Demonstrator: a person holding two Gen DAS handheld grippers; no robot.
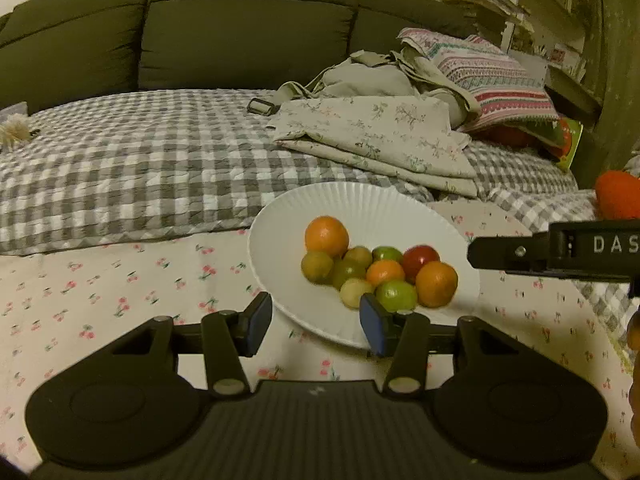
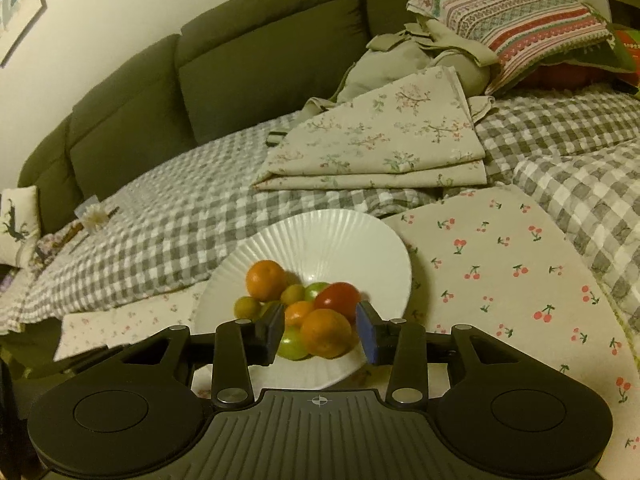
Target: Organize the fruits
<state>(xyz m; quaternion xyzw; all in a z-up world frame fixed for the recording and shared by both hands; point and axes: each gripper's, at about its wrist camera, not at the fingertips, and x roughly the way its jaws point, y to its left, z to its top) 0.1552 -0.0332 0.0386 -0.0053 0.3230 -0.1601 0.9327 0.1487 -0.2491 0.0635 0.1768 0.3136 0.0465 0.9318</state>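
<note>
Orange fruit (image 1: 618, 196) cut by frame edge; green fruit (image 2: 294, 344) partly hidden.

Gingham-covered bed (image 1: 120, 168), cherry-print cloth (image 2: 500, 280) on it, white plate (image 2: 340, 240) on the cloth, folded floral sheet (image 1: 372, 136) behind

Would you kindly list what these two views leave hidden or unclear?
- Right wrist view: the green fruit is partly hidden behind the right gripper finger and an orange.
- Left wrist view: the orange-red object is cut off by the right edge.
- Left wrist view: the fruits on the plate are slightly blurred, so their kinds are uncertain.
</note>
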